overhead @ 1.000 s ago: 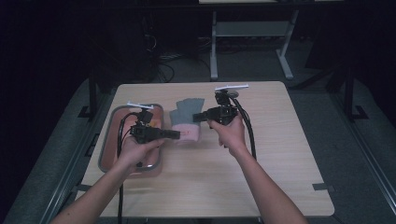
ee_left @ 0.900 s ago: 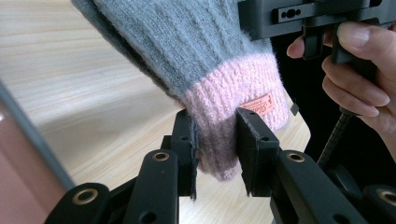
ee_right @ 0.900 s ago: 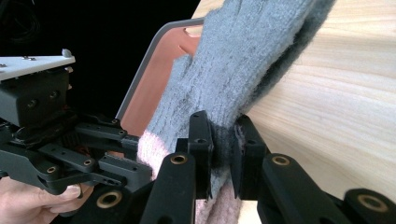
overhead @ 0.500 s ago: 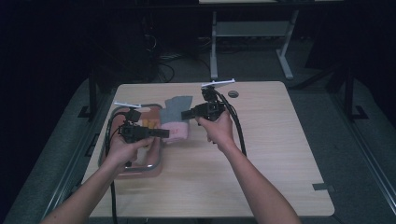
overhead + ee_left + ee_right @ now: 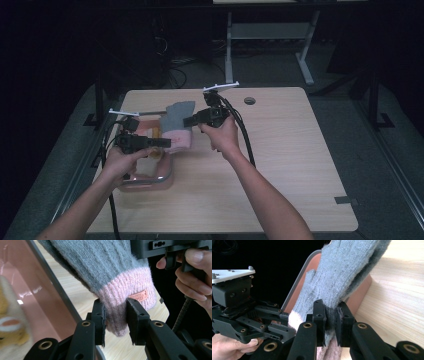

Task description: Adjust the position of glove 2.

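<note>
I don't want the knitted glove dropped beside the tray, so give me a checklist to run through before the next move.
1. Left gripper clamped on the pink cuff of the grey knitted glove: ok, both pads press the cuff.
2. Right gripper clamped on the glove's grey part: ok, fabric is pinched between its jaws.
3. Glove lifted off the light wooden table: ok, it hangs between the grippers.
4. Glove over the pink metal-rimmed tray: not ok, it hangs at the tray's far end, partly over the table.
5. Room in the tray beside the yellow soft toy: cannot tell.
</note>
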`<act>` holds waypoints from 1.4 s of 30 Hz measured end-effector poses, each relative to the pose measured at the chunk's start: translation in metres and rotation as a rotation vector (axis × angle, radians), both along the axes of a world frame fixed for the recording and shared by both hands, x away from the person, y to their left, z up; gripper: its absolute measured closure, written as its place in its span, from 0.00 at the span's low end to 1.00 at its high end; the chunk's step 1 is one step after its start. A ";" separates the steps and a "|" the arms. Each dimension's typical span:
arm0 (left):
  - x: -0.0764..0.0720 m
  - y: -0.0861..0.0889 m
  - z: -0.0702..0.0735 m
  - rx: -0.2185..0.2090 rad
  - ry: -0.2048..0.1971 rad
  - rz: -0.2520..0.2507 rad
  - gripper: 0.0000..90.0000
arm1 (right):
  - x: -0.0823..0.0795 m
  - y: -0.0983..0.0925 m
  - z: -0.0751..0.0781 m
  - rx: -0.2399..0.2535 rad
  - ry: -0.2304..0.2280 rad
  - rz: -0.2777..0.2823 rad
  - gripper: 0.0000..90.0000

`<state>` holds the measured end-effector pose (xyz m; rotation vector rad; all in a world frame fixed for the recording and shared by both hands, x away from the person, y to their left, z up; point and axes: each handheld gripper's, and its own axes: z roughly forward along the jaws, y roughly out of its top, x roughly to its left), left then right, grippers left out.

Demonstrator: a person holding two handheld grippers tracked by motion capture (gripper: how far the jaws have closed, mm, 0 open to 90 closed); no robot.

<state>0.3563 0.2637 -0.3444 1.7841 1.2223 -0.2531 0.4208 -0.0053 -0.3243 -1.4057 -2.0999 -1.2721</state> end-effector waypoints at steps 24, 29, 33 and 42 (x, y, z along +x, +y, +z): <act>-0.012 0.041 0.000 0.018 0.010 0.058 0.77 | 0.002 0.046 -0.004 0.022 0.010 0.036 0.89; -0.014 0.050 0.001 0.027 0.012 0.063 0.77 | 0.002 0.055 -0.005 0.035 0.015 0.048 0.89; -0.015 0.056 0.003 0.034 0.010 0.072 0.77 | 0.003 0.062 -0.007 0.047 0.019 0.054 0.89; -0.018 0.071 0.003 0.039 0.012 0.087 0.76 | 0.005 0.076 -0.011 0.085 0.031 0.066 0.89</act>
